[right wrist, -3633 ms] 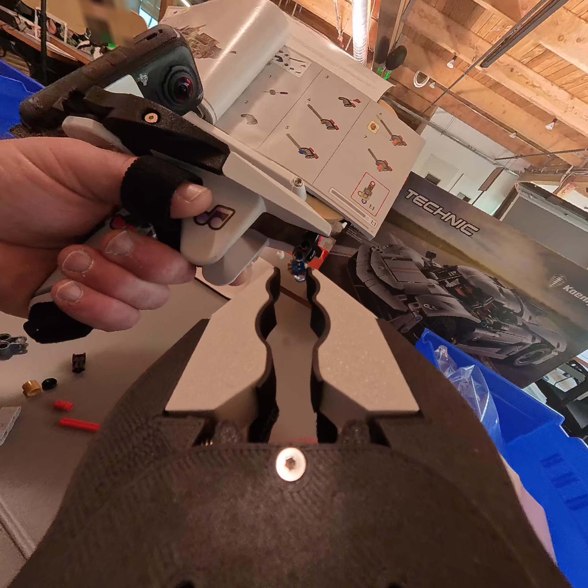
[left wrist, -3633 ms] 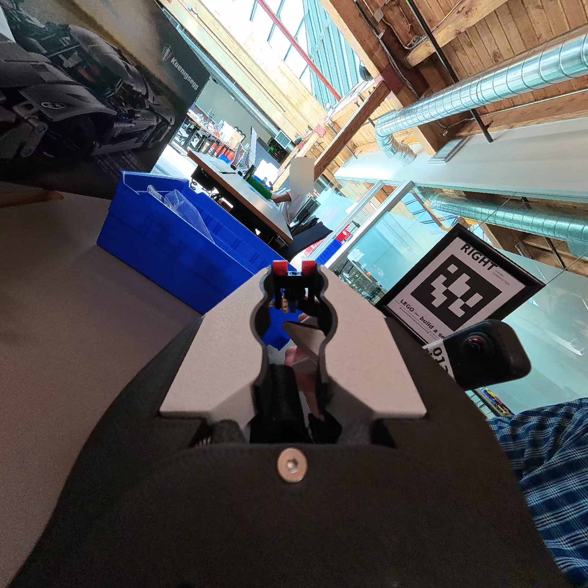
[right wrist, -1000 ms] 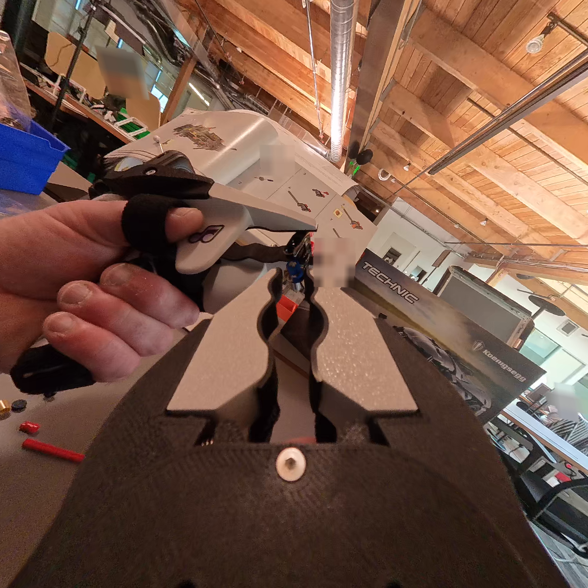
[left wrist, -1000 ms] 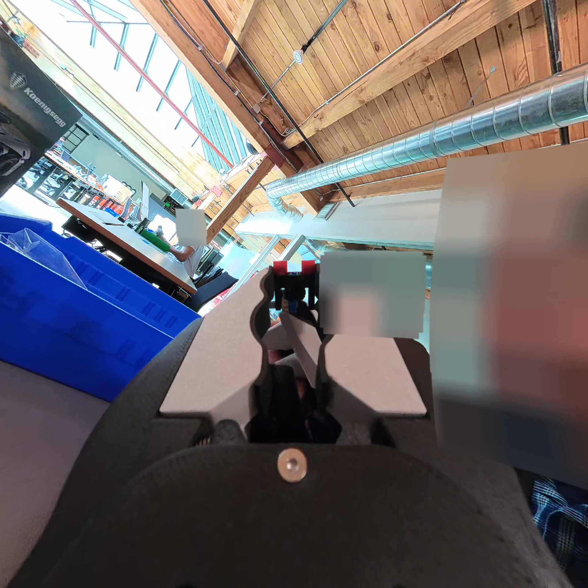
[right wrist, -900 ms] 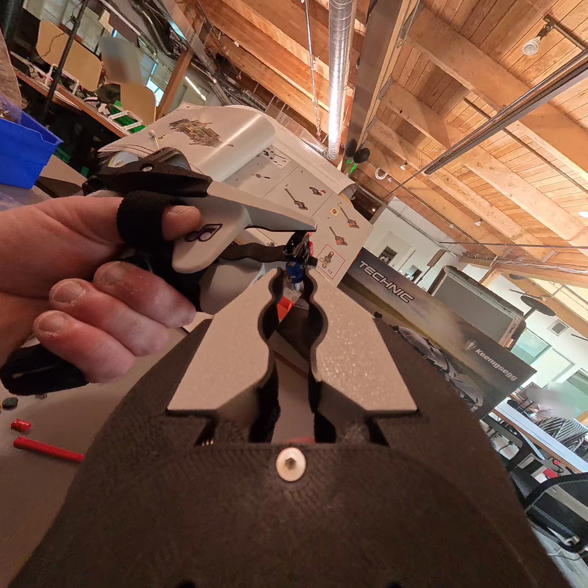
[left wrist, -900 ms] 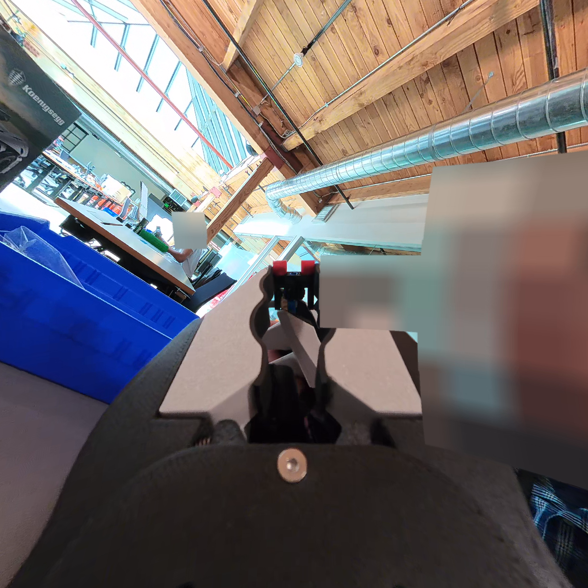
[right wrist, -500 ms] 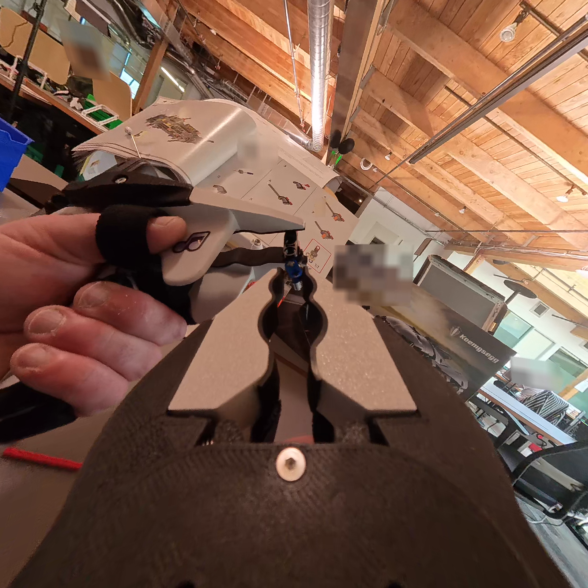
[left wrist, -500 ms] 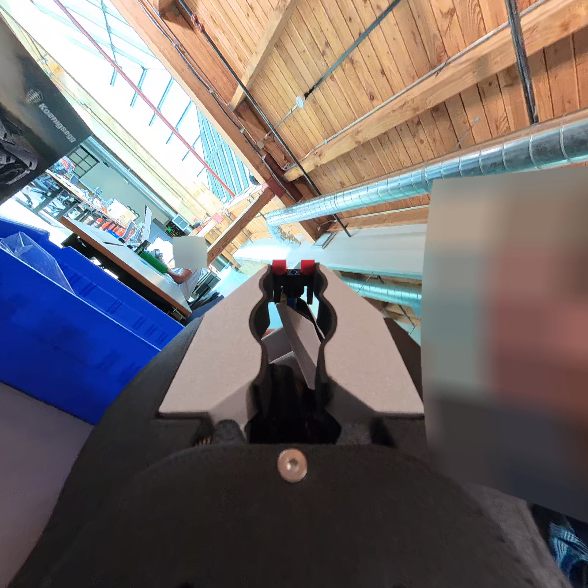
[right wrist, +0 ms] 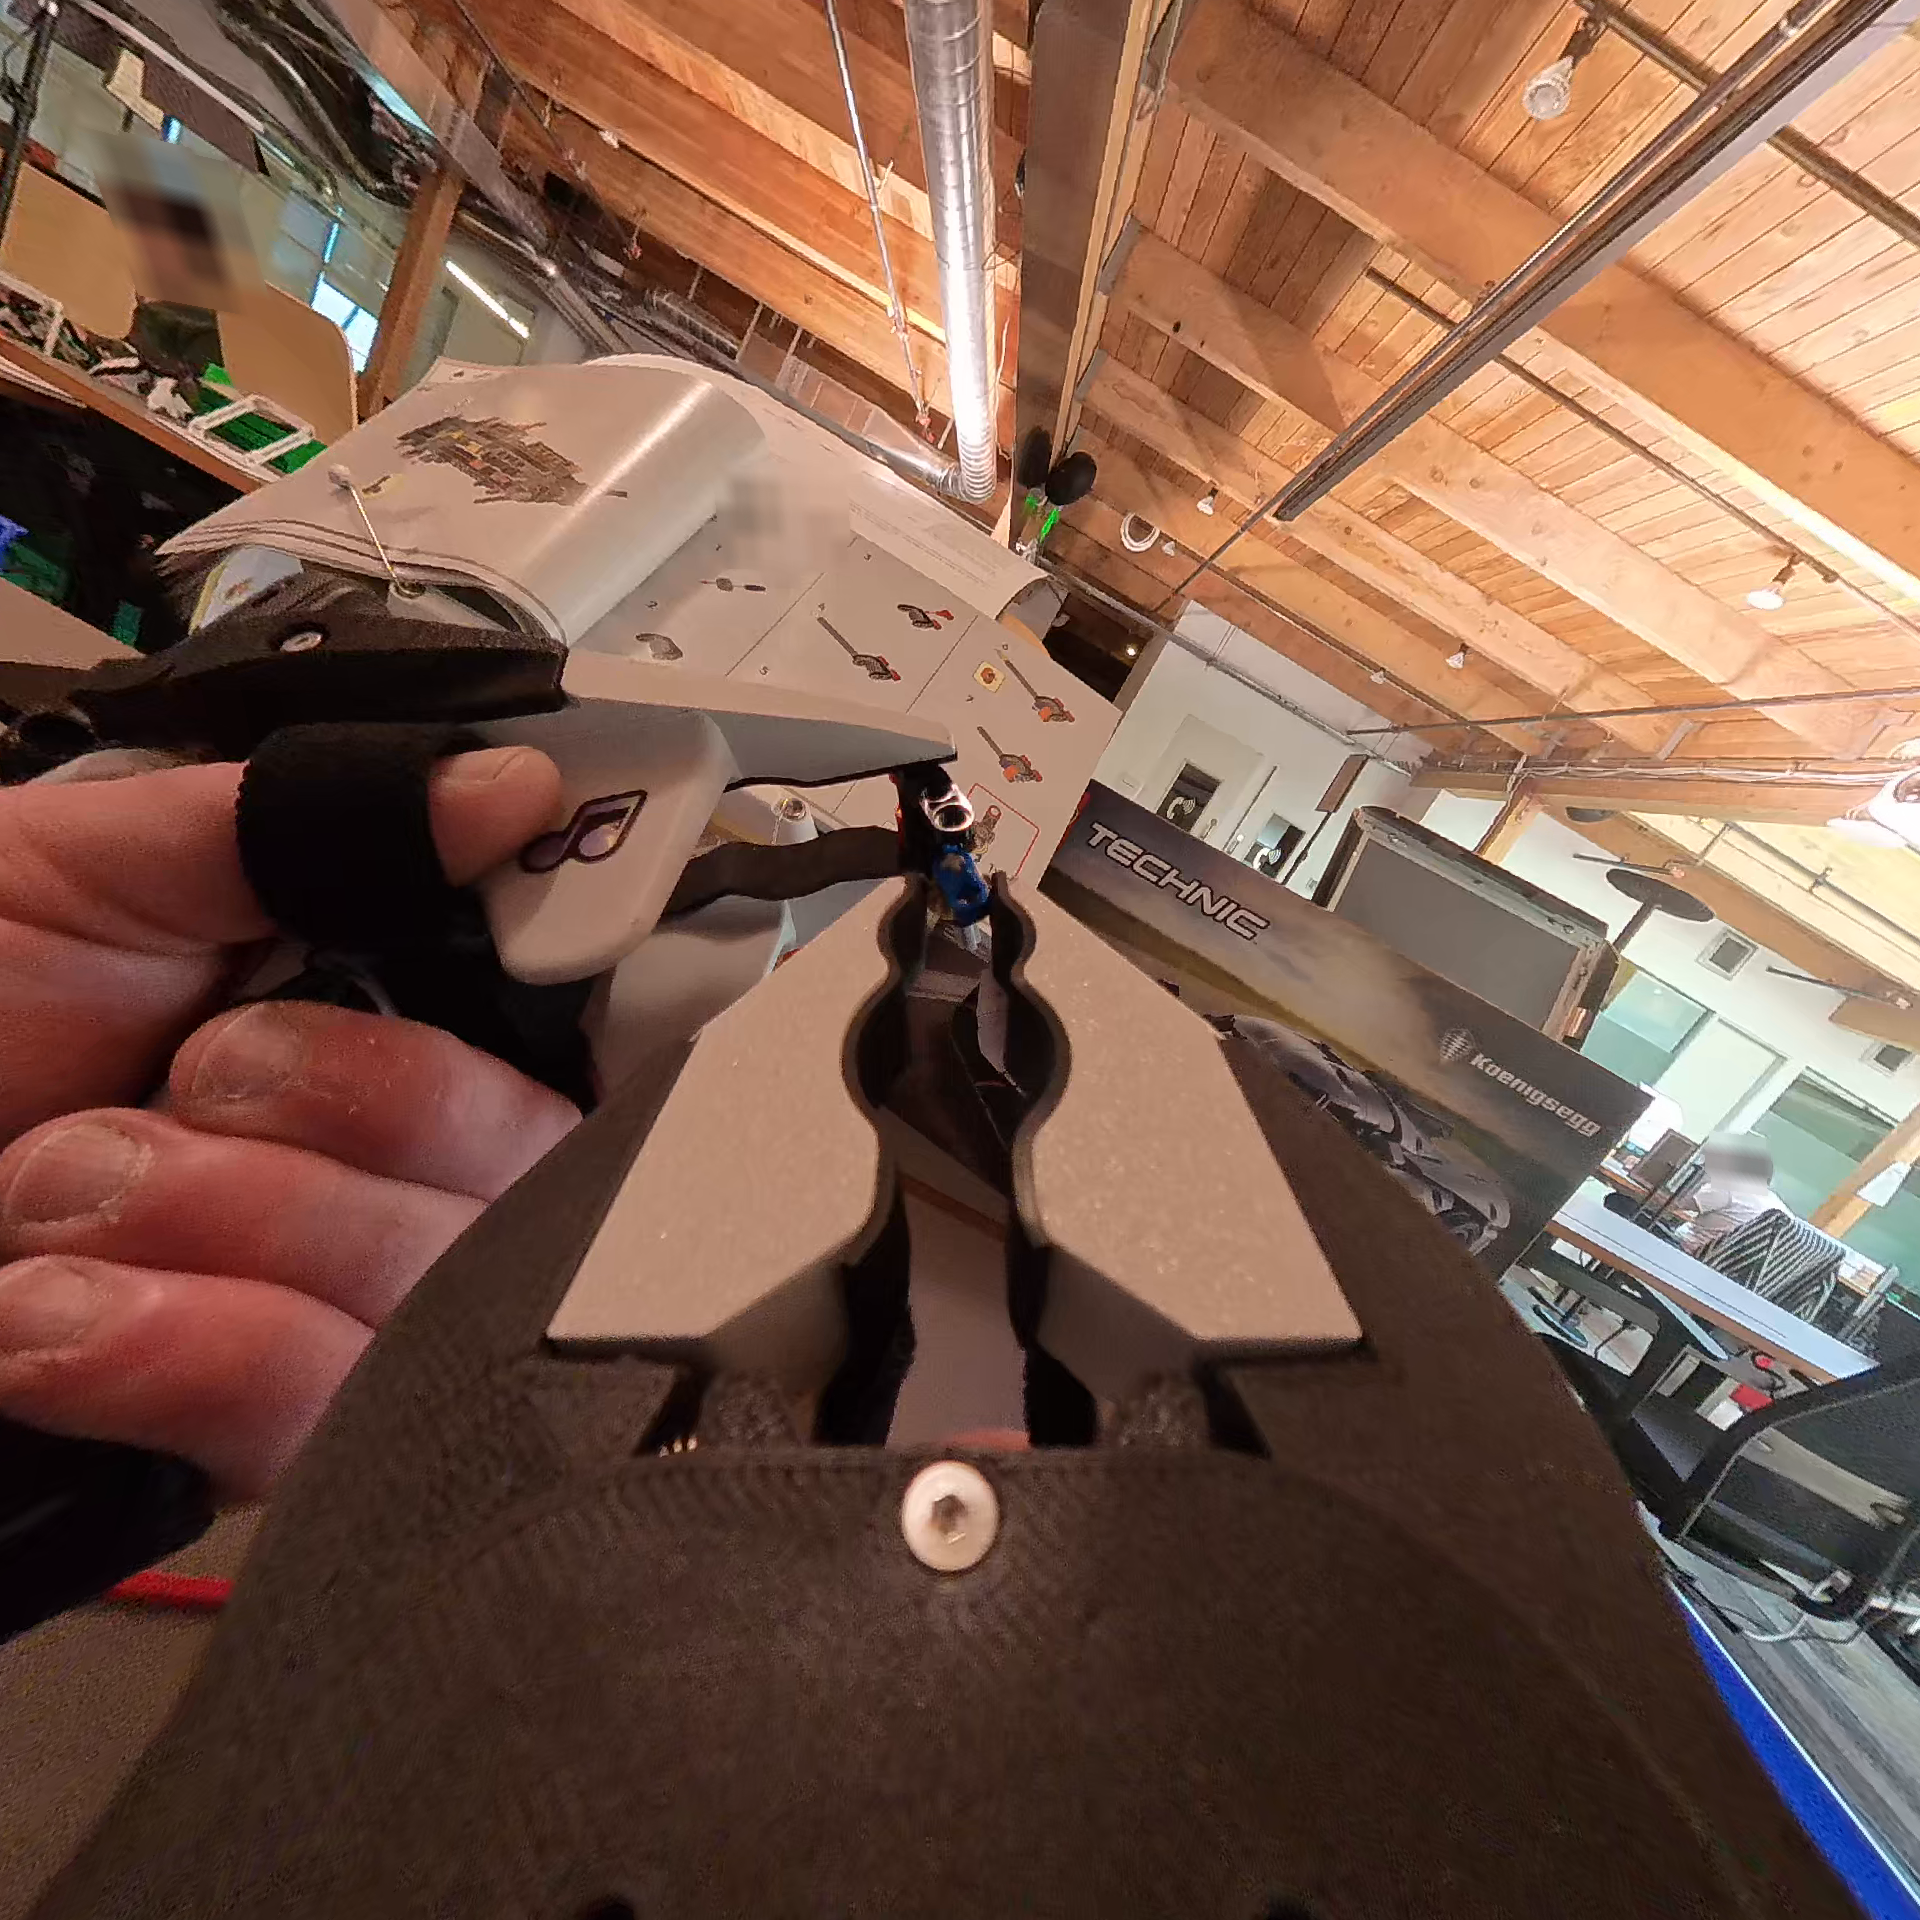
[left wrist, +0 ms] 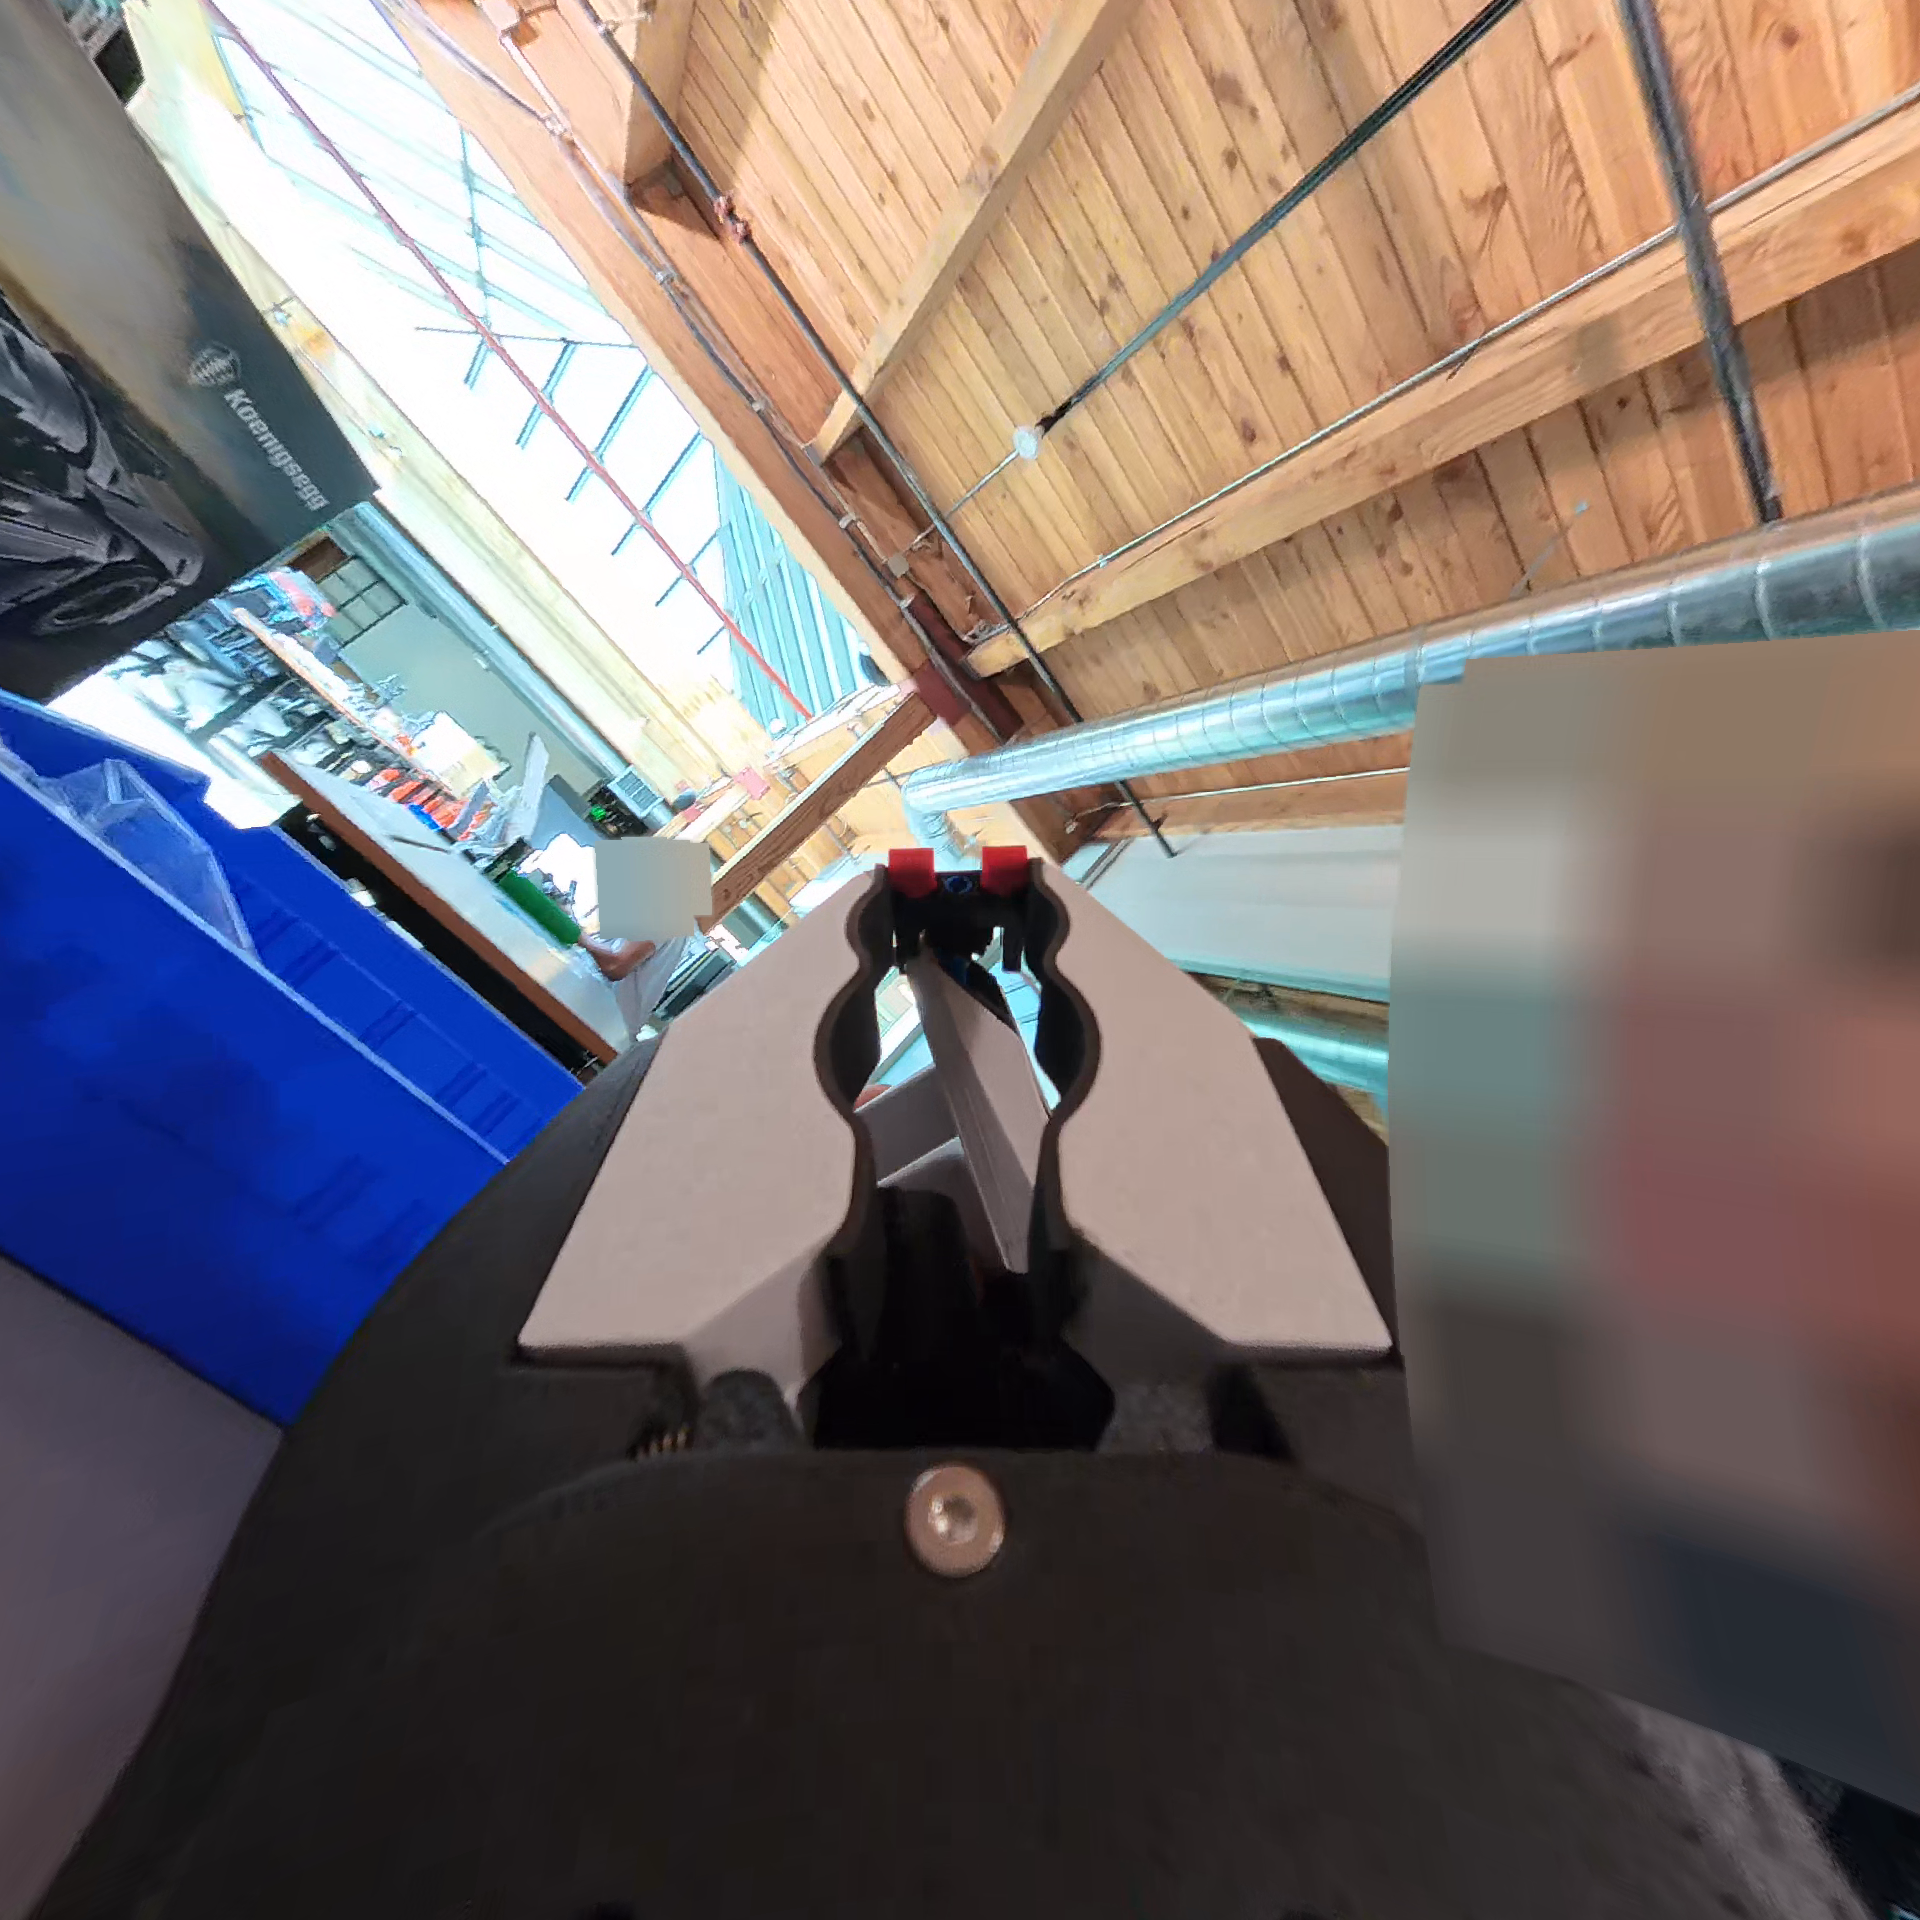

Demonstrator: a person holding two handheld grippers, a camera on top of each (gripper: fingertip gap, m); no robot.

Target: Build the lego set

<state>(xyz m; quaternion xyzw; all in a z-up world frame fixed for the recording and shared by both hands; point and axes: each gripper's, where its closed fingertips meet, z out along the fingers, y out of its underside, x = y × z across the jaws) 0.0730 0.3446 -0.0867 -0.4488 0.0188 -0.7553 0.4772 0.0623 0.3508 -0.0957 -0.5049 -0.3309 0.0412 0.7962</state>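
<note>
Grippers have tilted further upward over the last seconds: in both wrist views the table has nearly dropped out of frame and wooden ceiling fills the upper half. The left gripper [left wrist: 956, 883] pinches a small lego piece [left wrist: 956, 885] with two red tips at the centre of its view, high in the air. In the right wrist view, the right gripper [right wrist: 954, 902] has its jaws narrowed around a blue pin [right wrist: 956, 881] on that same piece, just below the left gripper's fingertips [right wrist: 914, 750]; whether it truly squeezes the pin I cannot tell. The instruction booklet [right wrist: 727, 540] stands behind, upper left. Judging by this, the joining step is underway, raised for a closer look.
</note>
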